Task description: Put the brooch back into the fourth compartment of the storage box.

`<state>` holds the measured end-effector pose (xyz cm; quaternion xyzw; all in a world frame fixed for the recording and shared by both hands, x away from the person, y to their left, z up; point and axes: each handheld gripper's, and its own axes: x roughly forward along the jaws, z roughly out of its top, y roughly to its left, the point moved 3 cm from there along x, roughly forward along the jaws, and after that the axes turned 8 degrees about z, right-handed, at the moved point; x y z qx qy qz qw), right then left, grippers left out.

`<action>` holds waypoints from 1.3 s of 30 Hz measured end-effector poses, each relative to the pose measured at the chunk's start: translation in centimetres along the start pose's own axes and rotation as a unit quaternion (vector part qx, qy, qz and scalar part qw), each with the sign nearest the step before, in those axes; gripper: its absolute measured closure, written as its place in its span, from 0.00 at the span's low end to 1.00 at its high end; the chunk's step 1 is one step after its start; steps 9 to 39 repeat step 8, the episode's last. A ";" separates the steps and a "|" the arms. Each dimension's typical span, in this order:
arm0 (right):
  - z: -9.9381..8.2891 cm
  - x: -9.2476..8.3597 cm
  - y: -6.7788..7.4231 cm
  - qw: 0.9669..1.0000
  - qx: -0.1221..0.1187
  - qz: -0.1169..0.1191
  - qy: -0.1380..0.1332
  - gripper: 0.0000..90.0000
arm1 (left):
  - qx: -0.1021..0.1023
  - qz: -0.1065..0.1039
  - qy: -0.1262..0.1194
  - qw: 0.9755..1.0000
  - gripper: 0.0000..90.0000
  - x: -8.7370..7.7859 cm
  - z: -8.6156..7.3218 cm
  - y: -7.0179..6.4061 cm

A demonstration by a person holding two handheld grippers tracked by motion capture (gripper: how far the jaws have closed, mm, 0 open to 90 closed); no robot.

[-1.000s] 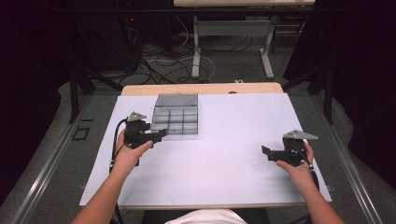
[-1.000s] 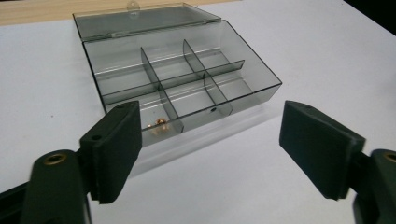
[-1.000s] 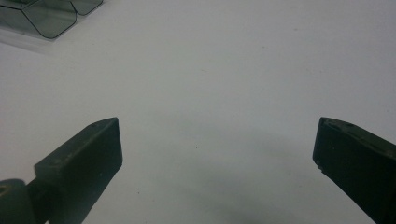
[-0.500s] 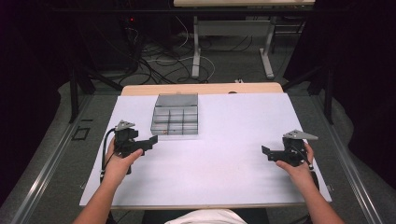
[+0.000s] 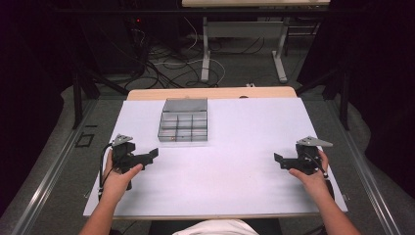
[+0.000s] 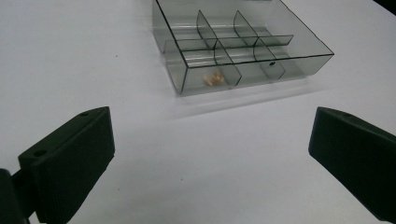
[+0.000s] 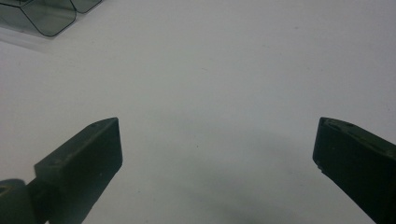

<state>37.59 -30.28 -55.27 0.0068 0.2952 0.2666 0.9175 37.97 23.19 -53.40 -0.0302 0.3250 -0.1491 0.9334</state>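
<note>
Facing the unlabelled compartment box (image 6: 233,51), both grippers' fingers (image 6: 70,158) gape empty.

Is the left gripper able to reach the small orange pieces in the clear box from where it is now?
Probably yes: the left gripper is open and empty, bare table lies ahead, and the clear box has no lid over the orange pieces.

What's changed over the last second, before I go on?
The left gripper drew back from the compartment box toward the table's near left; its jaws have just been opening, nothing between them. The right gripper and the box stayed put.
</note>
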 end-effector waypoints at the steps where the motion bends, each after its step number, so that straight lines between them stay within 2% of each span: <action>1: 0.0 0.0 -0.1 1.000 -0.003 0.000 0.000 0.01 | 0.005 0.003 0.001 1.000 0.00 0.0 -0.1 0.2; 4: 0.0 0.1 0.0 1.000 -0.003 0.001 -0.001 0.01 | 0.003 0.009 -0.004 1.000 0.00 0.0 -0.3 0.5; 5: 0.0 0.1 0.0 1.000 -0.003 0.000 -0.001 0.01 | 0.000 0.007 0.000 1.000 0.00 -0.1 -0.4 0.6; 6: 0.0 0.0 0.0 1.000 -0.003 0.001 0.000 0.01 | -0.001 0.009 -0.008 1.000 0.00 0.0 -0.4 0.7; 8: 0.0 0.0 -0.1 1.000 -0.004 -0.002 0.001 0.01 | 0.003 0.009 -0.008 1.000 0.00 -0.1 -0.5 0.8; 39: 0.0 0.0 -0.1 1.000 -0.004 -0.002 0.001 0.01 | 0.003 0.009 -0.008 1.000 0.00 -0.1 -0.5 0.8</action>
